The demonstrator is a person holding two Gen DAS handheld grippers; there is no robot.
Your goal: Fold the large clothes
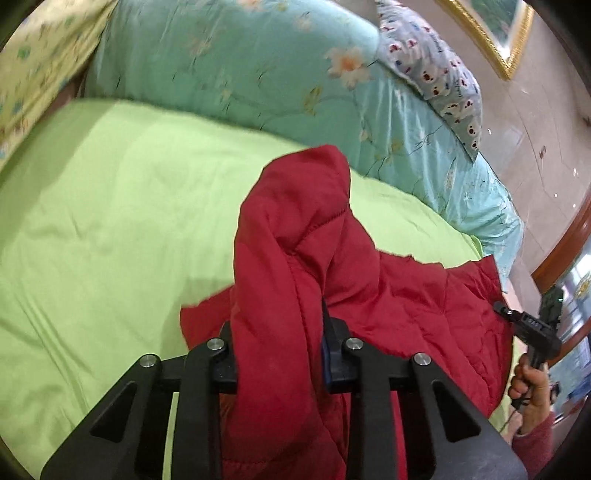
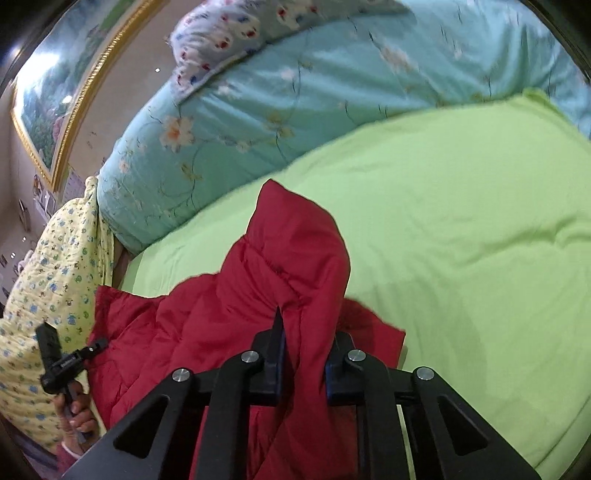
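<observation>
Left wrist: gold frame [image 1: 491, 33] top right; right wrist: top left.

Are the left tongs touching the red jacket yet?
Touching. The left wrist view shows the left tongs clamped on a bunched fold of the red jacket.

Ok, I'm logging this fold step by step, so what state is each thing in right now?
left hand-held gripper: shut on a bunched fold of the red quilted jacket.
right hand-held gripper: shut on another fold of the jacket.
red quilted jacket: partly lifted, rest lying crumpled on the green sheet.
green sheet: spread flat, lightly creased.
teal floral quilt: heaped behind.
</observation>
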